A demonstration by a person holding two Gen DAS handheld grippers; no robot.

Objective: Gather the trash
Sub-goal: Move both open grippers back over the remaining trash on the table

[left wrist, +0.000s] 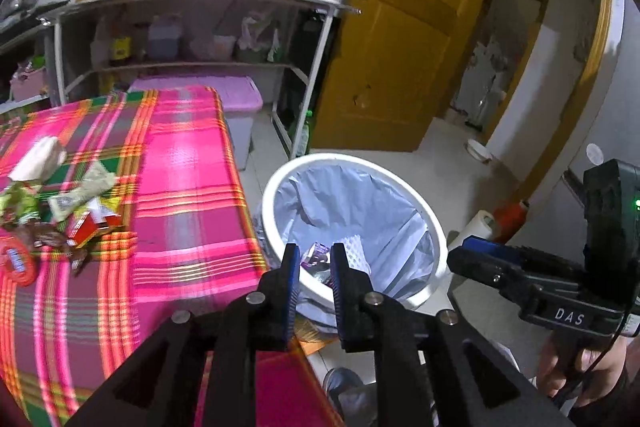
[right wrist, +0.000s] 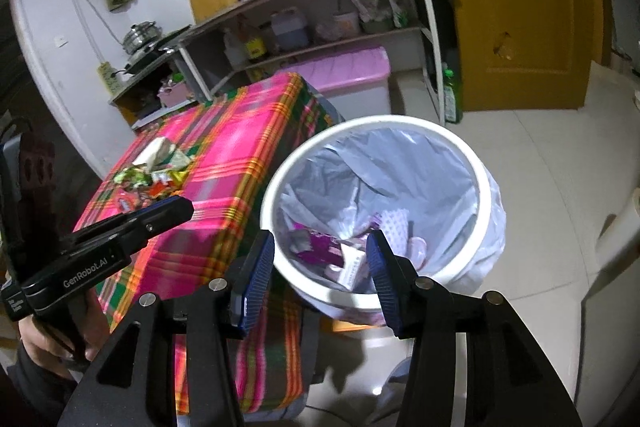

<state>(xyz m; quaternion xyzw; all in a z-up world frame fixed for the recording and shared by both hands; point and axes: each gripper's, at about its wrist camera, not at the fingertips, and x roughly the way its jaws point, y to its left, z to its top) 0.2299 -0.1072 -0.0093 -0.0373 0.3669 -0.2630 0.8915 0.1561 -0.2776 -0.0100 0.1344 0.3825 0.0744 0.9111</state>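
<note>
Over the white trash bin (right wrist: 478,183) I'm holding both grippers: left gripper (left wrist: 314,269) jaws slightly apart, right gripper (right wrist: 322,259) jaws about halfway open, nothing in either. My fingers are hiding part of the wrappers in the bin (right wrist: 320,247). More trash (left wrist: 60,203) is lying blurry on the counter (left wrist: 192,187), just beside the bin's rim.
</note>
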